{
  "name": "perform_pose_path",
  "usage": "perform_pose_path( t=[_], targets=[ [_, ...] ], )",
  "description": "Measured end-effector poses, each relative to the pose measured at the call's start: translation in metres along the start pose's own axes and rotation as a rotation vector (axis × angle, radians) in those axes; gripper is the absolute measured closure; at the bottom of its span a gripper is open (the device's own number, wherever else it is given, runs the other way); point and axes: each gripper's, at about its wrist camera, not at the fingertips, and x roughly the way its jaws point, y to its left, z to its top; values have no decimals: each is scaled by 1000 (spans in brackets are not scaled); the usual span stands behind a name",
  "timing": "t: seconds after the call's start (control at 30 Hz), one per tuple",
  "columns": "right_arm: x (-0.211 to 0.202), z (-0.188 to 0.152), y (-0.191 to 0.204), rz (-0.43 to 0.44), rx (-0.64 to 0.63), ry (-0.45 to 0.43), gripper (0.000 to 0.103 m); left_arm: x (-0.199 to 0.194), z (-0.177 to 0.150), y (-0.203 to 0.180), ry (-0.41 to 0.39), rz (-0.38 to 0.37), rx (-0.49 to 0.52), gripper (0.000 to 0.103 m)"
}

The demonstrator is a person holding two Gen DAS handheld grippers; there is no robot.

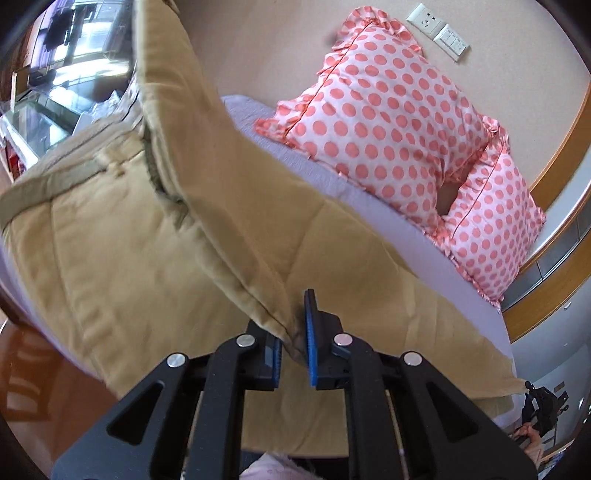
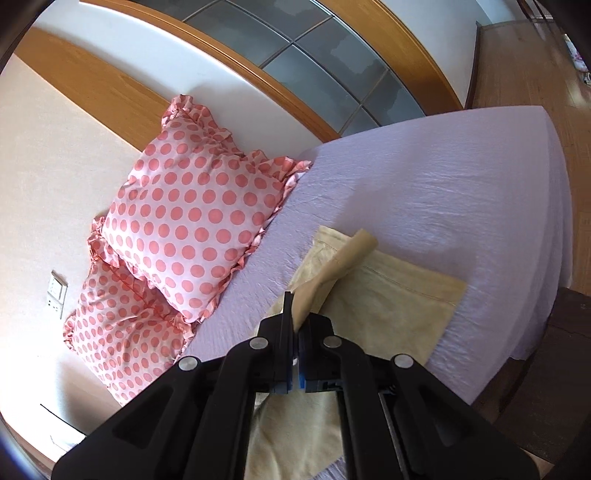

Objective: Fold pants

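Tan pants (image 1: 122,236) lie spread on a lilac bed sheet (image 1: 369,206). My left gripper (image 1: 293,332) is shut on a hemmed edge of the pants and holds it lifted, so a long flap rises up and away to the upper left. My right gripper (image 2: 295,321) is shut on another edge of the pants (image 2: 388,306) and lifts a narrow fold of cloth above the flat part. The trouser leg ends lie flat on the sheet (image 2: 461,192) beyond the right gripper.
Two white pillows with pink dots (image 1: 388,122) (image 2: 192,214) lean against the beige wall at the bed head. A wall socket (image 1: 439,31) sits above them. A wooden floor (image 2: 517,62) and dark bed frame (image 2: 569,321) border the bed. A glass cabinet (image 1: 55,85) stands far left.
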Motion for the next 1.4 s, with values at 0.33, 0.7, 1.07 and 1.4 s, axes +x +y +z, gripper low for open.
perform_pose_path(
  t=[0.33, 0.7, 1.07, 1.4],
  targets=[
    [-7, -15, -34, -70, 45, 41, 101, -11, -29, 25, -3, -13, -50, 93],
    [-23, -13, -36, -212, -46, -78, 51, -42, -40, 40, -112, -79, -86, 64],
    [4, -36, 2, -25, -245, -87, 98, -82, -40, 109, -284, 17, -317, 46],
    [33, -153, 224, 590, -647, 215, 98, -70, -48, 107, -238, -7, -296, 32]
  ],
)
